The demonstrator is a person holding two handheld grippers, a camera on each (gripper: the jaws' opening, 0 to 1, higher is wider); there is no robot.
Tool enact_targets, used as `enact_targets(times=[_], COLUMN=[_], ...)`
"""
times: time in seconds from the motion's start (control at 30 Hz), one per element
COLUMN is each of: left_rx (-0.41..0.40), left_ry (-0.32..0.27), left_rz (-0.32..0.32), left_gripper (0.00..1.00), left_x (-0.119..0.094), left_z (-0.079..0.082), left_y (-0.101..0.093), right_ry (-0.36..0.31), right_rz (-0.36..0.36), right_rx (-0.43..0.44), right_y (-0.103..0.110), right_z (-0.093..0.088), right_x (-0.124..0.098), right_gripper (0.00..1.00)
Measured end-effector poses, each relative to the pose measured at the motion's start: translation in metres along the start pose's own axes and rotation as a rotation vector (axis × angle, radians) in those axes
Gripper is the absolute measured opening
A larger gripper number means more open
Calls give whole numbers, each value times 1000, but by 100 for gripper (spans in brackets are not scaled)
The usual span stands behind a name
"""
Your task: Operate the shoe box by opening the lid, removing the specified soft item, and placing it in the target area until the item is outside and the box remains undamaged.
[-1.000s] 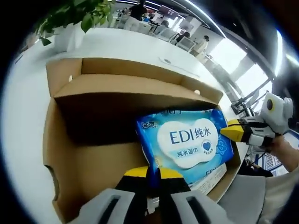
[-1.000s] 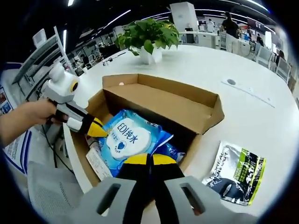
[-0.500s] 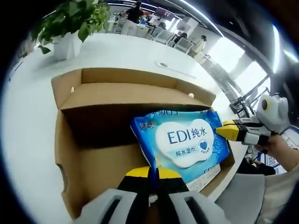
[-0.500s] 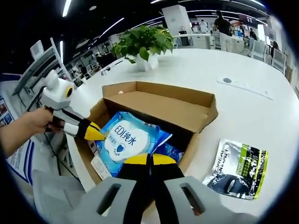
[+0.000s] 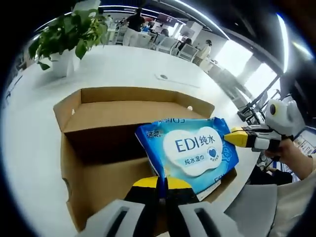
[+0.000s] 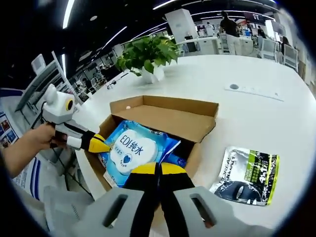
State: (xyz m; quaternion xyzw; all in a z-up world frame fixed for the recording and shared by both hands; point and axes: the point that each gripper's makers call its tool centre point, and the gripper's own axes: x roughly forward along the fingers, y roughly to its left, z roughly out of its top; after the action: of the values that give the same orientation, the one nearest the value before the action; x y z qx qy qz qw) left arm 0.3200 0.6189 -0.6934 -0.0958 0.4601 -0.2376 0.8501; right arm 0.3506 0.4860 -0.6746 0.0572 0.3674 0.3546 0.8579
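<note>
In the left gripper view the left gripper rises from the bottom centre, its yellow-tipped jaws pressed together on the lower edge of the blue wet wipes pack, which sits at the centre of the frame, tilted up over the open cardboard shoe box. The right gripper comes in from the right edge, its yellow tip at the pack's right side. In the right gripper view the right gripper is at the bottom centre, jaws closed on the pack's near corner; the left gripper touches the pack from the left. On the white table a black and green sachet lies at lower right, beside the box. A potted plant stands at the upper centre
</note>
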Motion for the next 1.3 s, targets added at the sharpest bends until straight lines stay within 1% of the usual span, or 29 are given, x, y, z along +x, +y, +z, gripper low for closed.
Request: enact_targets(times=[0.23, 0.4, 0.73, 0.93, 1.3], left_rx=[10, 27, 47, 56, 83], left_ry=[-15, -28, -54, -64, -79], left_rz=[-4, -20, -46, -64, -94], left_gripper=[2, 2, 2, 2, 2], left_x=[2, 5, 15, 18, 31], left_z=[8, 13, 24, 29, 37], left_y=[-17, -32, -61, -75, -108], right_ry=[-13, -24, -36, -43, -50], right_rz=[-8, -18, -45, -60, -86], right_rx=[1, 12, 43, 52, 89], right_y=[-9, -22, -44, -56, -82], right_z=[3, 5, 7, 9, 6], right_x=[-13, -27, -47, -59, -83], right_gripper=[0, 0, 0, 0, 0])
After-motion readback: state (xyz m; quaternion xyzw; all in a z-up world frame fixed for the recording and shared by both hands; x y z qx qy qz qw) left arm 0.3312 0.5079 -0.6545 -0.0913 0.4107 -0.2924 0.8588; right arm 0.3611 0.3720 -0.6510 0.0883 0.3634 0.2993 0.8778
